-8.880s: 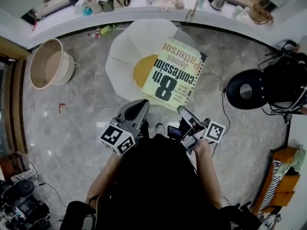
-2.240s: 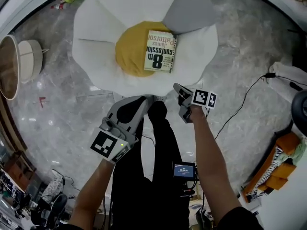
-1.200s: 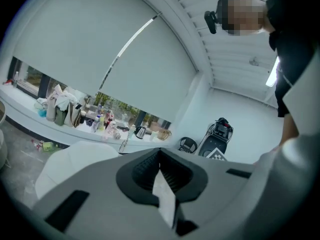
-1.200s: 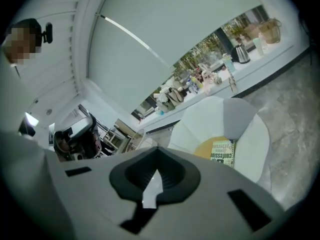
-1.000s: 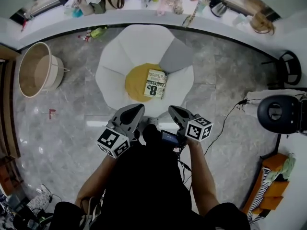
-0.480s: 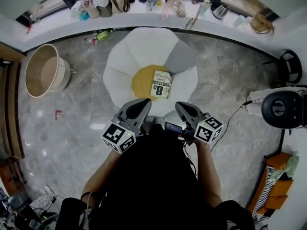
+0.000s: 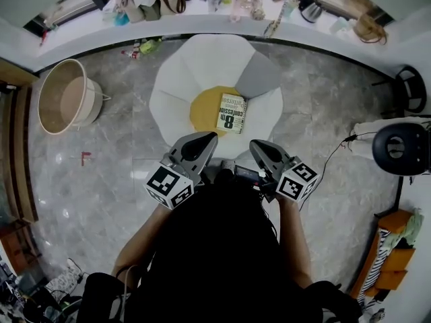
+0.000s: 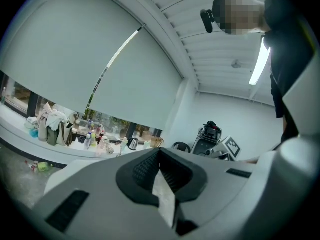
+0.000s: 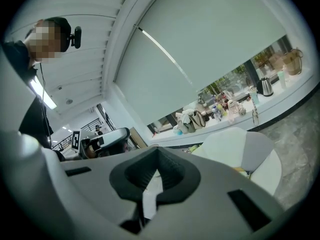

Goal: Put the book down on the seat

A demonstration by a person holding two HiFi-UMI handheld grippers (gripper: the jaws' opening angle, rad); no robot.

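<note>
Grey marble floor (image 7: 101,173) below window ledge (image 7: 87,29). Fingers of left gripper (image 7: 199,142) and right gripper (image 7: 259,148) pressed together, empty, now drawn back to body. Released book (image 7: 232,113) lies flat on yellow centre of seat (image 7: 182,79). Placement judged complete.

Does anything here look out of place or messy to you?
The book lies a little askew on the flower-shaped seat, partly off its yellow centre. On the floor by the window ledge, what looks like a green bottle lies on its side.
</note>
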